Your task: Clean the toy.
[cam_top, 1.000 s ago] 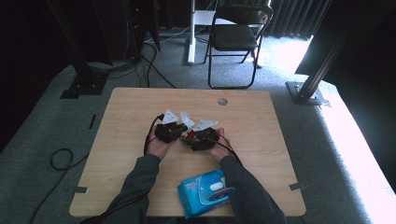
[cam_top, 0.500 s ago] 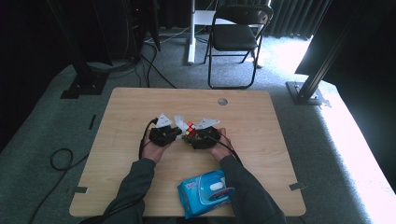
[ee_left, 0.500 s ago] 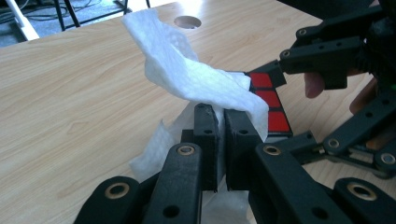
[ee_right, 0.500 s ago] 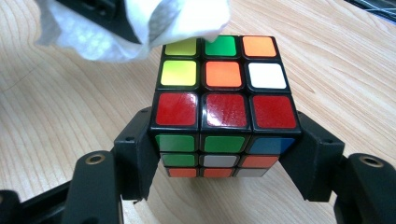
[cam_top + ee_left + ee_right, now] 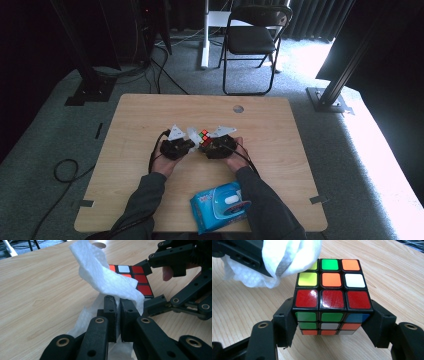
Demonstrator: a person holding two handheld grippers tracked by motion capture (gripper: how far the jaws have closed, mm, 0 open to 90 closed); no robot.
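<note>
White wipe [image 5: 107, 280] pinched in my left fingers [image 5: 116, 307] | draped on cube's [image 5: 332, 302] top far corner, probably touching | cube clamped in right fingers [image 5: 332, 322] just above table [image 5: 280, 150] | wipe beside cube's left.

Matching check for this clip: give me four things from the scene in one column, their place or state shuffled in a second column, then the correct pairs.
Things:
1. white wipe
2. puzzle cube
3. blue wipes pack
4. folding chair

Place or state:
A. on the floor beyond the table
B. clamped between the right gripper's jaws
C. pinched in the left gripper, draped on the cube
D. lying at the table's near edge, between the forearms

Pairs: 1-C, 2-B, 3-D, 4-A
</note>
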